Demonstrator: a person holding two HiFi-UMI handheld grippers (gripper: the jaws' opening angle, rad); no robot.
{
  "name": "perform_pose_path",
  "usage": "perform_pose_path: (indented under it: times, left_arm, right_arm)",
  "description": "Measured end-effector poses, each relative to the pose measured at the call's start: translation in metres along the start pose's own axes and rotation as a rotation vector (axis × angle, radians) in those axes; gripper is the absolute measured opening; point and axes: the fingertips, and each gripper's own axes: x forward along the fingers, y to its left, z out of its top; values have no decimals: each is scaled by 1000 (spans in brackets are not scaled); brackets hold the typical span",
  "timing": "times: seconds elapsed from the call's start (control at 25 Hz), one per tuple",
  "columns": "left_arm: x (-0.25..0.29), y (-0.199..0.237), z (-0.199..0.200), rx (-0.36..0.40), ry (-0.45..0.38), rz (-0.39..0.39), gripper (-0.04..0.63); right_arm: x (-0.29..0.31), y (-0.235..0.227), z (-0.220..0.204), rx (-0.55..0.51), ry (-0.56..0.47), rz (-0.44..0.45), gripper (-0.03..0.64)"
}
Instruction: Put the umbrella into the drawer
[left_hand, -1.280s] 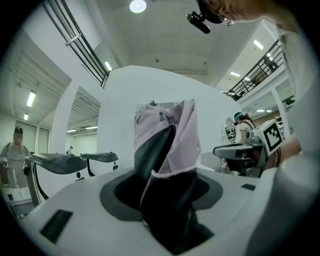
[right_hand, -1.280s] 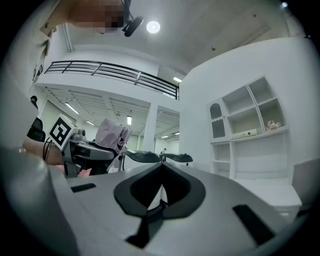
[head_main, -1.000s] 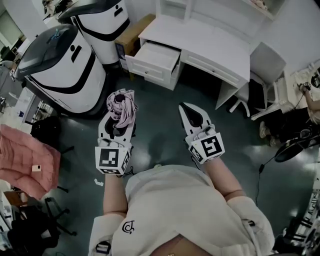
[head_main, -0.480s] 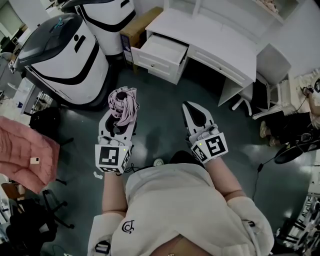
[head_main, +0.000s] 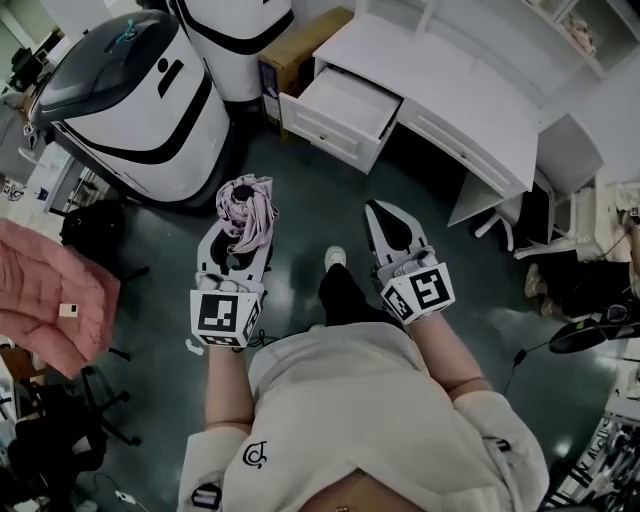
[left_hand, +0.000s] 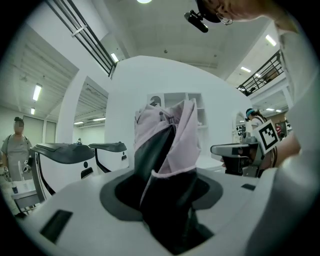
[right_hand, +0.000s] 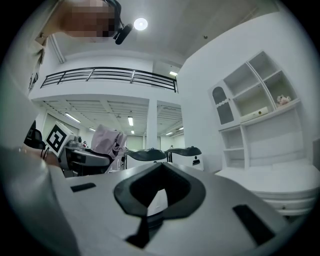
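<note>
- Left gripper view shows the left gripper (left_hand: 162, 197) clenched on the umbrella (left_hand: 170, 135). The umbrella is a folded bundle of pale pink cloth with a dark inner side. It is wedged in the dark-lined gap between the two white jaws and sticks out past their tips.
- The gap goes dark further back, so I can't quite make out how deep the umbrella's lower end sits.
- From the head view, the pink bundle juts from the front of this gripper, held in the air over the grey floor and well short of the drawer (head_main: 328, 133).
- The right gripper (right_hand: 158, 182) is off to the left gripper's right, about level with it and well apart. Its jaws are closed tip to tip with nothing between them; only the dark oval cut-out in the pads shows.
- Between the two grippers and lower down are the person's dark trouser leg and a light shoe (head_main: 335, 258).
- Ahead of both grippers, the drawer stands pulled out from the left end of a white desk (head_main: 450, 85).
- White shelves (right_hand: 255, 100) rise over the desk, ahead and to the right of the right gripper.
- Ahead and to the left of the left gripper stands a large white machine (head_main: 120, 95) with black bands and a grey lid, with a second one like it beyond.
- A cardboard box (head_main: 300, 45) sits just beside the drawer.
- Far to the left gripper's left lies a pink jacket (head_main: 45, 300).
</note>
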Motion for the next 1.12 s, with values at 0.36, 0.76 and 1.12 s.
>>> perform_pose_path:
  times: [0.36, 0.76, 1.12]
  left_arm:
    - [140, 54, 25, 19, 26, 39, 232]
    - [300, 85, 38, 48, 44, 10, 233]
    - [419, 94, 29, 65, 80, -170, 233]
  right_arm:
    - [124, -101, -3, -15, -8, 57, 6]
    - [218, -227, -2, -23, -4, 41, 6]
    - [256, -298, -22, -10, 27, -118, 5]
